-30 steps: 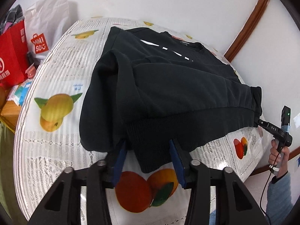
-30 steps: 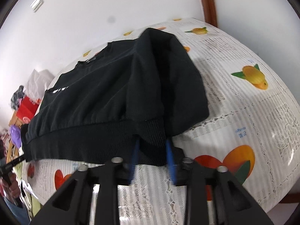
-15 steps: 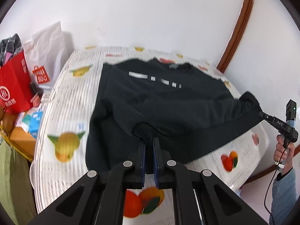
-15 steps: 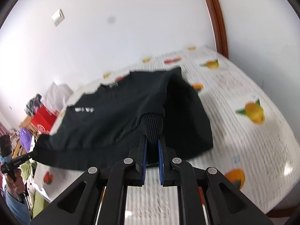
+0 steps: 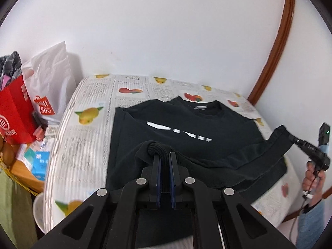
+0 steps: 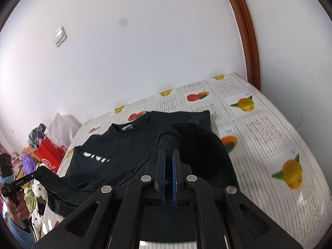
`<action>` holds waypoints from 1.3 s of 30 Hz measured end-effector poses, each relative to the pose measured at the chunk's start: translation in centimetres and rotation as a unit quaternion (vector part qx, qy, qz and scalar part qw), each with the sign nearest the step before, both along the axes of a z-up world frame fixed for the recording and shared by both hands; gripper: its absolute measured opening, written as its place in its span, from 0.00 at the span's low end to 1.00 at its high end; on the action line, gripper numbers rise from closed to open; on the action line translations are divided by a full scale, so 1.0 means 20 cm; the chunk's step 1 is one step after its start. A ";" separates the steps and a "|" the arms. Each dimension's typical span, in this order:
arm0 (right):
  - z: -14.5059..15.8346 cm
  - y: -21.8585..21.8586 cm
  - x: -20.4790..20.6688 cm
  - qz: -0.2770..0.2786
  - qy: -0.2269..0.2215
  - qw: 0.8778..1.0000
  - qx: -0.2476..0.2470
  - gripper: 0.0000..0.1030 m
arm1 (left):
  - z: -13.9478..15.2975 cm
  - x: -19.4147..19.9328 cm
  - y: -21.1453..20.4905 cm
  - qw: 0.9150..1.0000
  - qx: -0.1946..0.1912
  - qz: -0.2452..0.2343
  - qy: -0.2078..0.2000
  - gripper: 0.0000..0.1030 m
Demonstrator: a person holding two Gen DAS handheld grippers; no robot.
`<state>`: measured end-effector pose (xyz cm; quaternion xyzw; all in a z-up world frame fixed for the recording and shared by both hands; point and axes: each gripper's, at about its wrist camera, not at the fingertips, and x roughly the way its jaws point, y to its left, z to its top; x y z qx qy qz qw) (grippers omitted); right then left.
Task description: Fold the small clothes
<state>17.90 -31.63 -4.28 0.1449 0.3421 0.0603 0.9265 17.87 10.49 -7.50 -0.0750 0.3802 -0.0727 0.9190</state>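
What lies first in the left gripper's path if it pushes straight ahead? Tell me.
The left gripper, shut on the ribbed hem, points down at the black sweatshirt. It would likely meet the chest with the white print first; depth is uncertain.

Open tablecloth [image 5: 87, 145] is left bare on both sides of the black sweatshirt [image 5: 186, 145] and along the far edge. Passage past the left edge is blocked by a red bag [image 5: 14, 112] and a white bag [image 5: 51, 78]; the wall [image 5: 166, 41] closes the far side
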 end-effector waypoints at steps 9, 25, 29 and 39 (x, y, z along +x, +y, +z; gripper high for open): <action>-0.15 -0.01 0.28 -0.009 0.031 0.999 -0.008 0.05 | -0.14 0.26 0.06 0.999 0.004 0.009 0.032 0.07; -0.18 0.01 0.48 -0.021 0.041 0.999 -0.012 0.13 | -0.23 0.46 0.13 0.998 -0.034 0.003 0.060 0.16; -0.09 0.04 0.42 0.000 0.022 1.000 -0.014 0.18 | -0.17 0.40 0.16 0.999 -0.019 0.016 0.033 0.45; -0.16 0.14 0.43 0.025 0.042 0.996 -0.074 0.39 | -0.22 0.35 0.17 0.998 0.014 0.007 0.053 0.46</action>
